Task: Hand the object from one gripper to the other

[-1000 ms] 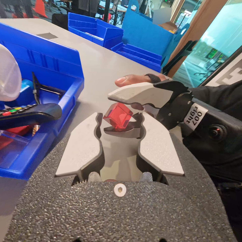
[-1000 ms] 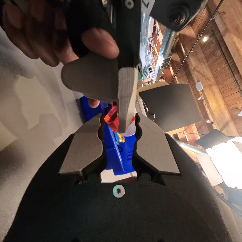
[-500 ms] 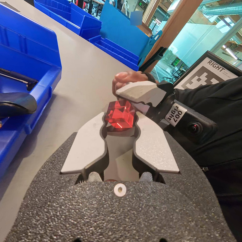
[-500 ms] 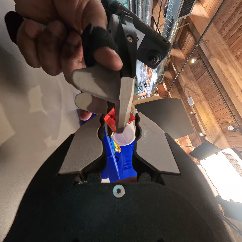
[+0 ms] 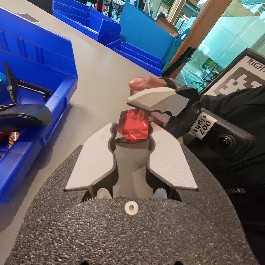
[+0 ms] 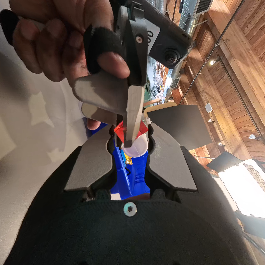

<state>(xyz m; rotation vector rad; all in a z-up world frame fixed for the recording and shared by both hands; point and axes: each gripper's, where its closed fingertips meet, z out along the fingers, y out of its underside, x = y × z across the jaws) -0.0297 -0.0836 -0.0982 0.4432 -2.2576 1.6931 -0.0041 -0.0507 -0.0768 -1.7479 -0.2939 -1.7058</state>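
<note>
At the left we are keeping the blue bin (image 5: pixel 35 74) aside. Our left gripper (image 5: pixel 132 129) is clamping the red cube (image 5: pixel 132 126) by its sides, so the right gripper (image 5: pixel 144 113), standing apart above and below, can be leaving it.
</note>
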